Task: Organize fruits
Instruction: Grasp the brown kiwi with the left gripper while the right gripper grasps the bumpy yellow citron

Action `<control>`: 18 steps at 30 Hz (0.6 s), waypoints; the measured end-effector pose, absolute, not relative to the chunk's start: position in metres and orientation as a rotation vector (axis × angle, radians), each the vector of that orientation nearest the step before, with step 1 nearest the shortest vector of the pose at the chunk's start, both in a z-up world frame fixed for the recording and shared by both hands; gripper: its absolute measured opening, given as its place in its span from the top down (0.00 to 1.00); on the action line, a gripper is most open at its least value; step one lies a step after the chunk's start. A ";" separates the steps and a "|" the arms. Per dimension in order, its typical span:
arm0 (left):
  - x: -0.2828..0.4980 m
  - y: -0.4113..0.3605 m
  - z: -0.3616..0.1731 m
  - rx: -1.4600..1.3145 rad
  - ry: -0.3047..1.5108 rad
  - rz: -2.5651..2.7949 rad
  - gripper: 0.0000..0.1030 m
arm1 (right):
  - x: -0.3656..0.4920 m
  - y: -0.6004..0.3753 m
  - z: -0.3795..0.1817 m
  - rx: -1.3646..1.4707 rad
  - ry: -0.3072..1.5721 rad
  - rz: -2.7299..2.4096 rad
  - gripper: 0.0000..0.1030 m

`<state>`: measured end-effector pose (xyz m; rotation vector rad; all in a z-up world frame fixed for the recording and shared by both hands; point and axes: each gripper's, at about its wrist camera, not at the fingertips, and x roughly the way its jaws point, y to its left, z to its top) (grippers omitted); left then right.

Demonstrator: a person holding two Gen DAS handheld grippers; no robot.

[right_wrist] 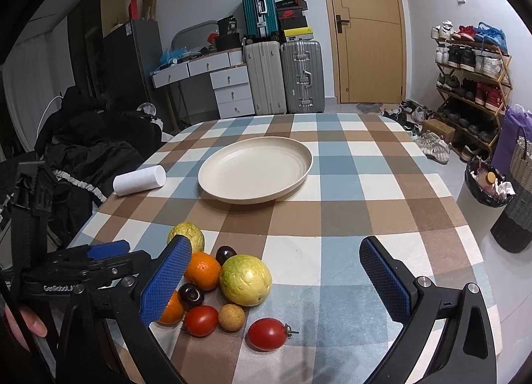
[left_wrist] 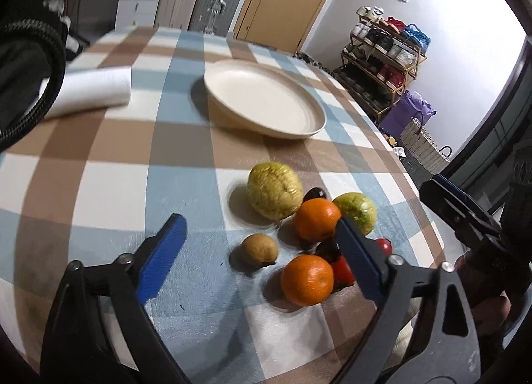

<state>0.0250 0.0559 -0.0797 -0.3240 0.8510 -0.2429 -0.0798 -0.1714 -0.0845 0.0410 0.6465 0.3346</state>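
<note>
A pile of fruit lies near the table's front edge. It holds a big yellow-green fruit (right_wrist: 245, 279) (left_wrist: 355, 211), a second one (right_wrist: 186, 236) (left_wrist: 274, 189), two oranges (left_wrist: 316, 219) (left_wrist: 307, 279), two dark plums (right_wrist: 226, 254) (right_wrist: 191, 296), two red tomatoes (right_wrist: 200, 320) (right_wrist: 267, 333) and a small brown fruit (right_wrist: 231, 317) (left_wrist: 259, 249). Farther back an empty cream plate (right_wrist: 307, 158) (left_wrist: 312, 108) sits mid-table. My left gripper (left_wrist: 259, 219) hovers open at the pile's left side, above the brown fruit. Over the pile's right side my right gripper (right_wrist: 275, 241) is open and holds nothing.
A white paper roll (right_wrist: 139, 180) (left_wrist: 89, 91) lies left of the plate on the checked tablecloth (right_wrist: 365, 184). Black clothing (right_wrist: 93, 151) is heaped off the table's left edge. A bin (right_wrist: 488, 184) and a shoe rack (right_wrist: 472, 84) stand to the right.
</note>
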 end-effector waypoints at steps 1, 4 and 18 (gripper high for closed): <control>0.027 0.058 -0.083 -0.333 0.858 -0.247 0.17 | -0.079 -0.170 -0.086 0.037 0.650 0.334 0.00; 0.031 0.060 -0.090 -0.332 0.869 -0.264 0.22 | -0.074 -0.168 -0.088 0.035 0.660 0.336 0.00; 0.047 0.059 -0.112 -0.380 0.959 -0.359 0.61 | -0.063 -0.161 -0.089 0.016 0.673 0.341 0.00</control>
